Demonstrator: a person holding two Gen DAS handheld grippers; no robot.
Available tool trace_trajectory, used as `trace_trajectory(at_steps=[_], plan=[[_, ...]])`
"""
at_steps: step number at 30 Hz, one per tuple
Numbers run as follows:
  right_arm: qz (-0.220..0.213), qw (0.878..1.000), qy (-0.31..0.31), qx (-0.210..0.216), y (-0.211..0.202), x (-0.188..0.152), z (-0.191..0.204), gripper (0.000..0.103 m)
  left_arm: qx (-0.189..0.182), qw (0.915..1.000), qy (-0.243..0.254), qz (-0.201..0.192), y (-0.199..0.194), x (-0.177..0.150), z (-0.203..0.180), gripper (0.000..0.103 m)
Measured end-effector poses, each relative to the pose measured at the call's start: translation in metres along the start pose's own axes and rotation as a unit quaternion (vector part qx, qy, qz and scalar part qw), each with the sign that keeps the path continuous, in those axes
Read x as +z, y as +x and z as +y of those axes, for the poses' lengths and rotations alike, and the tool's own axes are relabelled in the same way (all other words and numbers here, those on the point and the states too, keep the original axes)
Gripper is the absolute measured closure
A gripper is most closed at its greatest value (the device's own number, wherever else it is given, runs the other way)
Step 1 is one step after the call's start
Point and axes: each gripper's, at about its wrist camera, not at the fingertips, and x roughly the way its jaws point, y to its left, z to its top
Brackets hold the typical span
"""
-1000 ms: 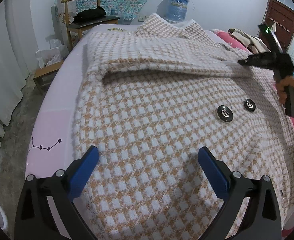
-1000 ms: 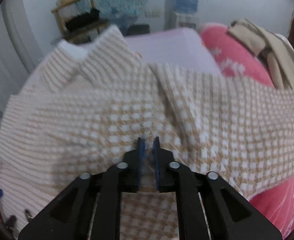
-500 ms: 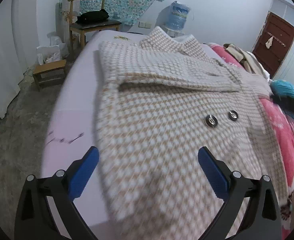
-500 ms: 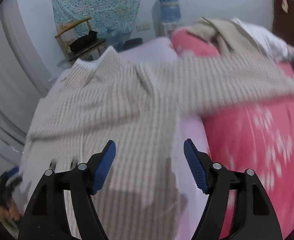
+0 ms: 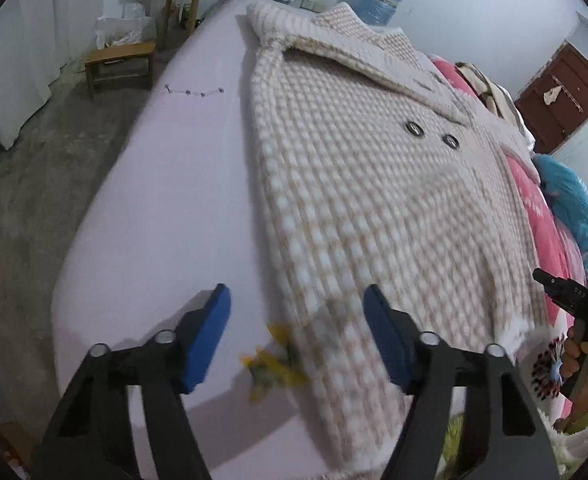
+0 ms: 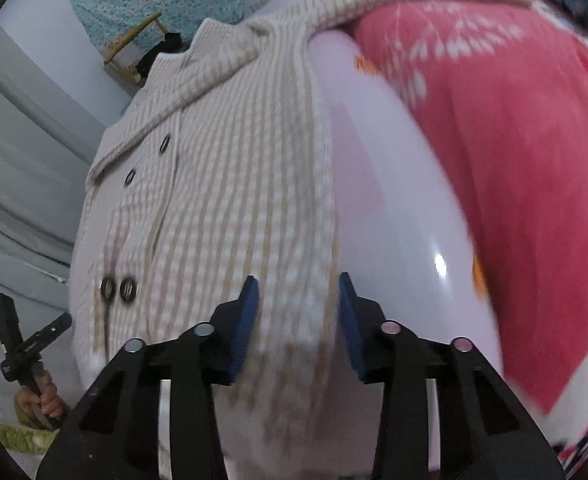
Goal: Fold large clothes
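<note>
The left tongs (image 5: 294, 328) are closing over the checked coat's (image 5: 374, 184) near hem edge without gripping it. The right tongs (image 6: 298, 316) are closing around the hem's other edge, pads apart. The coat is lying flat on the lilac bed (image 5: 165, 200), beside a pink blanket (image 6: 514, 160).

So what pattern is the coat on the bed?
Beige-and-white check on the coat, clearest in the left wrist view.

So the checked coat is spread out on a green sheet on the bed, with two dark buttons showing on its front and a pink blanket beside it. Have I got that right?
Not quite: the sheet under the checked coat is pale lilac, not green, as the left wrist view shows. The rest holds: the coat lies spread on the bed, two dark buttons show on its front, and a pink blanket lies beside it.
</note>
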Motion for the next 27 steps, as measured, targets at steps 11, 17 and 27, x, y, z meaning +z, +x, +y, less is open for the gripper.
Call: trace_trajectory(at_steps=[11,17,27], plan=[[-0.021,1.0,-0.013,0.018,-0.02,-0.027,0.008,0.098,0.027,0.9996,0.004,0.0,-0.008,-0.017,-0.02,0.094],[-0.091,0.994,-0.043,0.034,-0.083,-0.023,0.027,0.099,0.029,0.9977,0.04,-0.046,-0.061,-0.011,-0.016,0.097],[-0.035,0.998,-0.028,0.04,-0.072,-0.05,0.033,0.099,0.118,0.9921,-0.001,-0.043,-0.108,-0.024,0.042,0.103]])
